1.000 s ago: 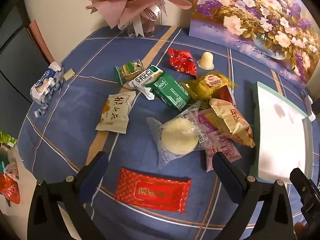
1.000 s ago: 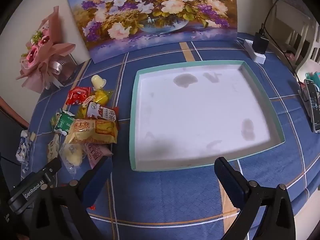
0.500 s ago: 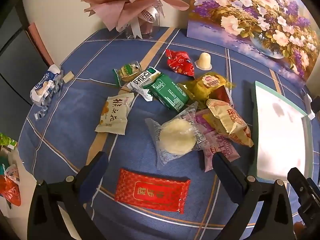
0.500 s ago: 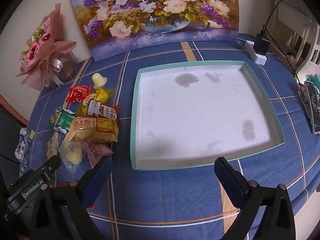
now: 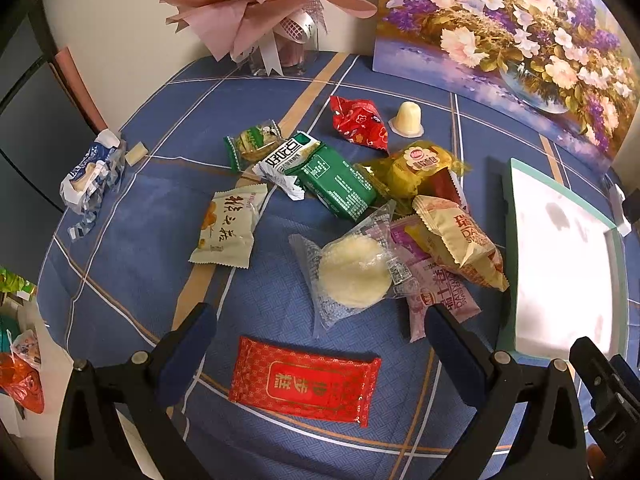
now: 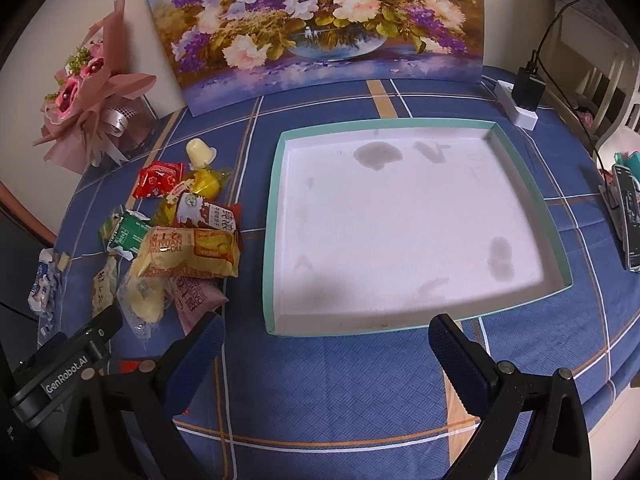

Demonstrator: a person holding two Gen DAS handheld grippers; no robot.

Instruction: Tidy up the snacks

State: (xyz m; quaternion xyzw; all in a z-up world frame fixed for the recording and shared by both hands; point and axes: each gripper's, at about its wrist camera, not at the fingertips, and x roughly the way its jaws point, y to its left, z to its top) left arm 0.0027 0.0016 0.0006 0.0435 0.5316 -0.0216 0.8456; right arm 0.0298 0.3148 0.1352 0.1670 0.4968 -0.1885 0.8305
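Observation:
A pile of wrapped snacks lies on the blue checked cloth. In the left wrist view I see a flat red packet (image 5: 306, 386) nearest, a clear-wrapped round cake (image 5: 352, 270), a cream packet (image 5: 228, 228), a green packet (image 5: 338, 184), a yellow swiss-roll bag (image 5: 460, 246) and a jelly cup (image 5: 409, 118). My left gripper (image 5: 320, 344) is open and empty, just above the red packet. A white tray with a teal rim (image 6: 276, 208) holds nothing. My right gripper (image 6: 326, 350) is open and empty at the tray's near edge. The pile also shows in the right wrist view (image 6: 188, 256).
A flower painting (image 6: 312, 20) leans at the back wall, a pink bouquet (image 5: 260, 12) beside it. A crumpled blue-white wrapper (image 5: 92, 176) lies at the table's left edge. A charger on a power strip (image 6: 526, 96) and a phone (image 6: 628, 216) sit to the right.
The left gripper has moved slightly forward and down toward the snack pile. The right gripper has drifted a little; both stay open.

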